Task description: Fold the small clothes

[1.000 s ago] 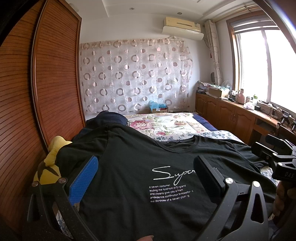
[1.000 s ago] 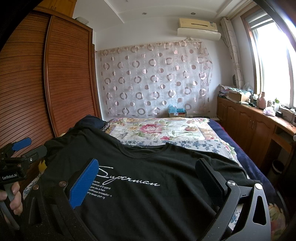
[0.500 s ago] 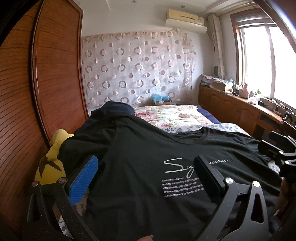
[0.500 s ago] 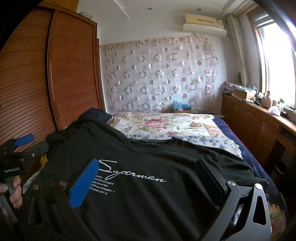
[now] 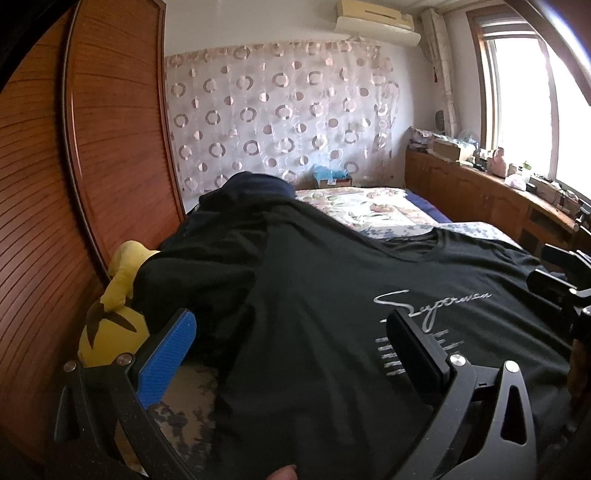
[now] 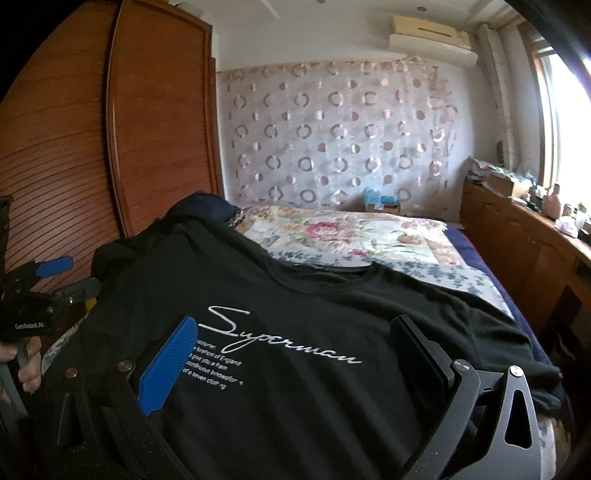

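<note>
Jaws of both the left gripper (image 5: pixel 291 354) and right gripper (image 6: pixel 295 354) gape apart, gripping nothing. Risk: the black cotton T-shirt with white script print (image 6: pixel 295 332) bunches over the yellow plush toy (image 5: pixel 110 325), skewing the fold.

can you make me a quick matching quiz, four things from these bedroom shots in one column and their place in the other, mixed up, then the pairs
Things:
1. black t-shirt
2. yellow plush toy
3. air conditioner
4. blue box

Places:
A. high on the wall above the curtain
B. at the far end of the bed, below the curtain
C. spread front-up on the bed, print showing
D. beside the wooden wardrobe, partly under a sleeve

Pairs: 1-C, 2-D, 3-A, 4-B
</note>
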The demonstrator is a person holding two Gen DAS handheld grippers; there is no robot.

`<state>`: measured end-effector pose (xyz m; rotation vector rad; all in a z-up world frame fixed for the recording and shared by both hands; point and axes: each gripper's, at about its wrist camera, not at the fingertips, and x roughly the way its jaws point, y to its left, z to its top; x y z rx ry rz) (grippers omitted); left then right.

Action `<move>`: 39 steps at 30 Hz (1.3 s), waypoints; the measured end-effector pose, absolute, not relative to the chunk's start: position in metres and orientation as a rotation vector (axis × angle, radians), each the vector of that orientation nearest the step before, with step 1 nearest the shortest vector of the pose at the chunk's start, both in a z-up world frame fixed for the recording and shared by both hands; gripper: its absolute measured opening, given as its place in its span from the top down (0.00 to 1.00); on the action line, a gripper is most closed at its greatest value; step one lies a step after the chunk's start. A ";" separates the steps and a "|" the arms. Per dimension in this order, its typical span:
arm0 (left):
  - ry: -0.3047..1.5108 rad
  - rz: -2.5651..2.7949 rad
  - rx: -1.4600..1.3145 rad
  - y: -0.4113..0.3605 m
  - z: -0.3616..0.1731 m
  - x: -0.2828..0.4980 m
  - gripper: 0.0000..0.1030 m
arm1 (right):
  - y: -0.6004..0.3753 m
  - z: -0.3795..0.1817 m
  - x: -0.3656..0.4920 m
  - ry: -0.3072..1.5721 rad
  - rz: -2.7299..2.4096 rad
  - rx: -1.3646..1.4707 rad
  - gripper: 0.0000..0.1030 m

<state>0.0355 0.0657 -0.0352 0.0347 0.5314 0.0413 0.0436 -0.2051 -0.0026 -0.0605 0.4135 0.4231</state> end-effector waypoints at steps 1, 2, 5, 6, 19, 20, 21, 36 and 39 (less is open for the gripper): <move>0.536 0.045 0.038 0.070 -0.036 0.037 0.00 | -0.204 -0.003 0.046 0.419 0.436 -0.064 0.00; 0.538 0.048 0.038 0.075 -0.038 0.038 0.00 | -0.203 -0.002 0.048 0.424 0.444 -0.067 0.00; 0.548 0.055 0.027 0.093 -0.042 0.041 0.05 | -0.203 0.001 0.055 0.437 0.471 -0.080 0.00; 0.552 0.061 0.021 0.101 -0.043 0.042 0.09 | -0.204 0.002 0.057 0.440 0.479 -0.078 0.00; 0.594 0.153 -0.029 0.169 -0.050 0.071 0.45 | -0.213 -0.001 0.069 0.475 0.550 -0.111 0.00; 0.597 0.152 -0.024 0.169 -0.050 0.073 0.46 | -0.214 -0.001 0.070 0.480 0.554 -0.112 0.00; 0.604 0.154 -0.020 0.169 -0.052 0.077 0.46 | -0.214 -0.001 0.072 0.483 0.557 -0.114 0.00; 0.648 0.122 -0.013 0.174 -0.065 0.087 0.91 | -0.193 0.014 0.089 0.499 0.581 -0.174 0.00; 0.619 0.117 -0.004 0.169 -0.059 0.083 0.92 | -0.188 0.018 0.091 0.484 0.585 -0.171 0.00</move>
